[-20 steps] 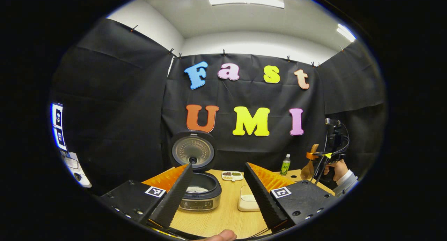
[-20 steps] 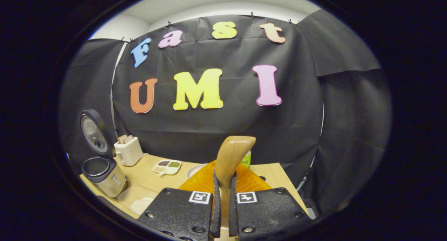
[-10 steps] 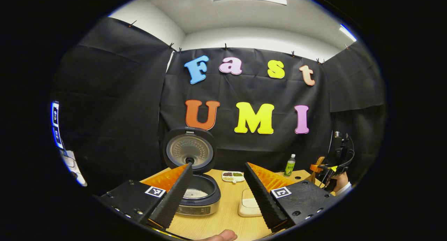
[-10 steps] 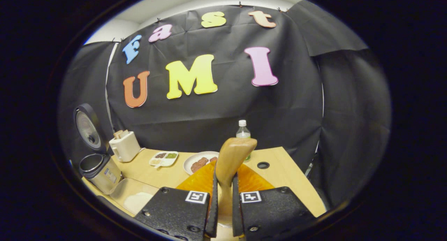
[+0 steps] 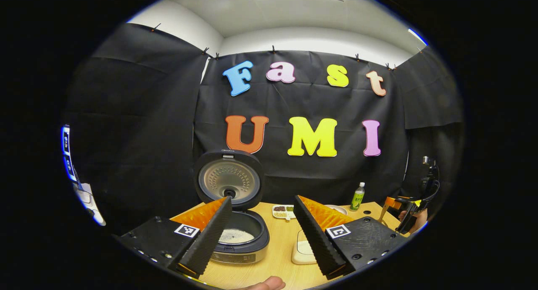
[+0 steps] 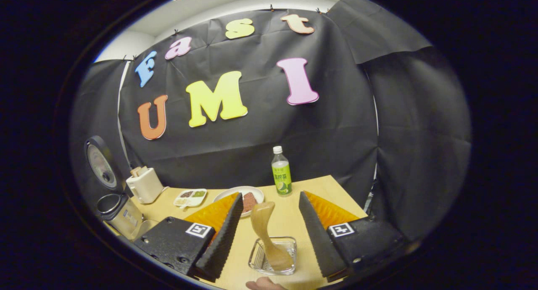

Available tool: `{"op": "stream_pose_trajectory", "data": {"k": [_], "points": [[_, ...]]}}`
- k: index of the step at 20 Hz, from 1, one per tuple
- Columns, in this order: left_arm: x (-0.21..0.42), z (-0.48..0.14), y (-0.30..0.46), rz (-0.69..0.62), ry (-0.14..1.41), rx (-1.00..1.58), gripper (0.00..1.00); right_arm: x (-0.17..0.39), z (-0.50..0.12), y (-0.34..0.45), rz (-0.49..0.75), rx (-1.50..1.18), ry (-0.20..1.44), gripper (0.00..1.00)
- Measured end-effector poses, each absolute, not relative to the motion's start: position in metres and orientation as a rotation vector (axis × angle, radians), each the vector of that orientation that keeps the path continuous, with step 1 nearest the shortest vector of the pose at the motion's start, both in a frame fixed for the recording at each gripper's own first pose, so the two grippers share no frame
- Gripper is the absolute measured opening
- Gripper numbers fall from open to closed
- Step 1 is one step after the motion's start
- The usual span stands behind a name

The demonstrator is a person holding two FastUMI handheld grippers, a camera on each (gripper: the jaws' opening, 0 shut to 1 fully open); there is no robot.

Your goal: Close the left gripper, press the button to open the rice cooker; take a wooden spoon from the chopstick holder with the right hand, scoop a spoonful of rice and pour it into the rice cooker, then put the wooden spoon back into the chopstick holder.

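Item: my right gripper [image 6: 269, 235], jaws spread wide and holding nothing, hanging above the desk [image 6: 319, 189]. Item: wooden spoon [image 6: 265, 233], standing handle-down in the clear chopstick holder [image 6: 272, 261] between my two fingers, bowl uppermost, leaning slightly, touched by neither finger. Item: my left gripper [image 5: 262, 233], jaws likewise wide apart and empty. Item: rice cooker [image 5: 239, 239], on the desk just beyond my left finger, lid [image 5: 228, 178] raised upright, white rice [image 5: 236, 236] lying in the pot. Item: cream tray [image 5: 303, 252] of rice, beside the cooker and partly hidden behind my right-hand finger in the left gripper view. Item: small divided dish [image 6: 190, 196] of mixed grains, farther back on the desk. Item: white plate [image 6: 254, 193] with dark food, next to that dish. Item: green-labelled bottle [image 6: 281, 171], upright near the back wall. Item: cream-coloured box [image 6: 144, 184] with pale pieces sticking out of its top, behind the cooker in the right gripper view. Item: fingertip [image 6: 262, 283] at the lower edge of the right gripper view.
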State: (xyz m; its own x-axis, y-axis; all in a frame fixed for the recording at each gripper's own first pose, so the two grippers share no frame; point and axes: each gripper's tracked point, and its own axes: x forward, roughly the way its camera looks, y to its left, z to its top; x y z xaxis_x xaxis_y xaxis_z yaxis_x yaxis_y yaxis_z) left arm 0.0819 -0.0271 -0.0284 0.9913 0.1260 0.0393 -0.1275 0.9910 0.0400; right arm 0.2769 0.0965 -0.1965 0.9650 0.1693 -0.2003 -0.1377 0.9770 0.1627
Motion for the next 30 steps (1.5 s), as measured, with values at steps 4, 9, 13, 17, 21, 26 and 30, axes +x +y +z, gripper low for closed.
{"op": "stream_pose_trajectory", "data": {"k": [4,9,13,17,21,26,30], "points": [[0.101,-0.024,-0.020,0.139,-0.031,0.044,0.94,0.262,-0.188,0.078,0.110,0.137,0.208,0.94],[0.127,-0.005,-0.010,0.147,-0.026,0.068,0.94,0.227,-0.168,0.052,0.064,0.129,0.174,0.94],[0.151,0.011,0.000,0.152,-0.036,0.075,0.94,0.192,-0.153,0.038,0.051,0.120,0.159,0.94],[0.181,0.022,0.016,0.163,-0.036,0.089,0.94,0.156,-0.131,0.036,0.075,0.083,0.150,0.93],[0.222,0.038,0.035,0.172,-0.052,0.098,0.94,0.123,-0.101,0.042,0.107,-0.001,0.109,0.92],[0.269,0.054,0.056,0.155,-0.084,0.102,0.94,0.086,-0.061,0.050,0.147,-0.038,0.009,0.92],[0.307,0.055,0.073,0.156,-0.080,0.092,0.94,0.073,-0.053,0.047,0.154,-0.041,-0.026,0.93]]}}
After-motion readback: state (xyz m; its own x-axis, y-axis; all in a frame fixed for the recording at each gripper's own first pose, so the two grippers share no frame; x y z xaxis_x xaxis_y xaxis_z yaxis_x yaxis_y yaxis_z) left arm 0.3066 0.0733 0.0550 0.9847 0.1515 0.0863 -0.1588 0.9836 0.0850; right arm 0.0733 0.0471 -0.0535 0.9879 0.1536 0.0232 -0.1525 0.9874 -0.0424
